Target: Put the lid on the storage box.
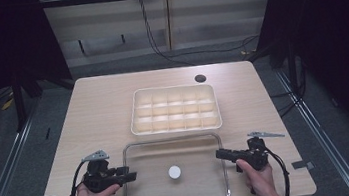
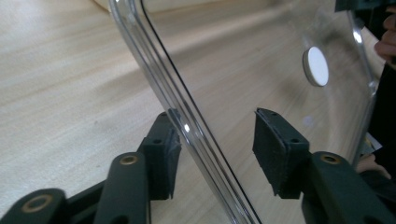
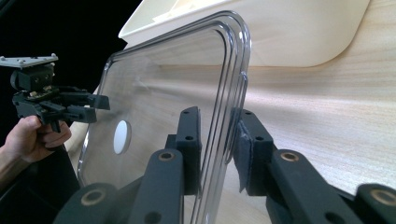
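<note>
The clear lid (image 1: 174, 173) is clamped at its right rim by the right gripper (image 3: 219, 140). Its left rim is straddled by the left gripper (image 2: 215, 144), whose pads (image 2: 275, 149) are not pressed against it.

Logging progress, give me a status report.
Right hand-held gripper shut on clear lid rim. Left hand-held gripper open astride opposite rim. Compartment tray beyond, nothing blocking.

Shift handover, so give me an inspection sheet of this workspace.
Surface: wooden table, cable hole at the far edge.
Job's things: clear lid with white round knob, flat near the front; white compartment tray behind it.
Clutter: nothing seen.
Grippers: right gripper clamps the lid's edge; left gripper straddles the opposite edge, pads apart.
Cables: black leads on the floor beyond.
Surroundings: dark curtains, grey floor.
</note>
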`<act>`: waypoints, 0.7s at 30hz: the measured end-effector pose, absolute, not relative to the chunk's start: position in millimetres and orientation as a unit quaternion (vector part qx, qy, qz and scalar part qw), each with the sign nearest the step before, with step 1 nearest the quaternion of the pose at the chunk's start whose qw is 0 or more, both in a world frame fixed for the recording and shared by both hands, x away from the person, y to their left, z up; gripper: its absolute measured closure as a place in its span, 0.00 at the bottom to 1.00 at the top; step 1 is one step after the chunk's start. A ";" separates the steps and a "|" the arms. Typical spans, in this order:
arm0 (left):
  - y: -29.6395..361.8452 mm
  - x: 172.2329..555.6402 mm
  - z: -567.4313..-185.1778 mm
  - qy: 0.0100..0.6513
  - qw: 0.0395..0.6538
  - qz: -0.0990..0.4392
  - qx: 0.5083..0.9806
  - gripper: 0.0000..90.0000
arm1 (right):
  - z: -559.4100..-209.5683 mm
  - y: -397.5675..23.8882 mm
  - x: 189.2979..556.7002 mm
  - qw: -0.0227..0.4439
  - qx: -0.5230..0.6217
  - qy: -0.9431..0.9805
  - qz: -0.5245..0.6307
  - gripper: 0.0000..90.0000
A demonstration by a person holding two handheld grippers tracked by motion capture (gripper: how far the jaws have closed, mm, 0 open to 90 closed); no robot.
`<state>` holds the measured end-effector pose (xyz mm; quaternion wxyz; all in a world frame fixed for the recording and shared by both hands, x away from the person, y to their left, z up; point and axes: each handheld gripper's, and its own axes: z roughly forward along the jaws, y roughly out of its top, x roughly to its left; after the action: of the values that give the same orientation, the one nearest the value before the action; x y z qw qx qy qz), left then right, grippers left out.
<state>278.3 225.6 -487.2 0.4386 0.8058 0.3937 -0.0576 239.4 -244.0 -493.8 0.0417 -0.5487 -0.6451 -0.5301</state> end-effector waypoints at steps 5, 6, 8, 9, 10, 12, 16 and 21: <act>228.8 278.4 -482.4 0.394 0.448 -0.052 0.801 0.62 | -491.9 -242.2 238.4 0.033 -0.547 -0.648 -0.529 0.81; 228.8 278.3 -481.1 0.394 0.450 -0.050 0.800 0.63 | -490.0 -240.9 237.8 0.026 -0.546 -0.652 -0.525 0.80; 228.9 278.5 -480.5 0.393 0.449 -0.049 0.801 0.64 | -489.1 -239.8 237.8 0.021 -0.548 -0.655 -0.520 0.79; 228.4 278.1 -480.0 0.395 0.450 -0.046 0.799 0.64 | -489.1 -239.8 237.8 0.021 -0.548 -0.655 -0.520 0.79; 228.5 277.9 -479.1 0.395 0.451 -0.044 0.799 0.64 | -488.0 -239.6 237.7 0.019 -0.547 -0.653 -0.523 0.79; 227.8 276.2 -476.1 0.391 0.452 -0.034 0.801 0.65 | -486.4 -239.9 237.1 0.016 -0.546 -0.653 -0.525 0.79; 227.0 274.8 -472.4 0.389 0.458 -0.028 0.799 0.66 | -482.4 -240.0 236.5 0.004 -0.541 -0.654 -0.528 0.79; 228.3 272.4 -467.7 0.383 0.465 -0.024 0.797 0.69 | -477.3 -241.3 236.9 -0.005 -0.538 -0.652 -0.534 0.79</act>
<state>272.4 228.3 -467.7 0.4654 0.7973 0.3835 -0.0244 236.9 -241.3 -477.3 -0.0053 -0.5383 -0.6524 -0.5335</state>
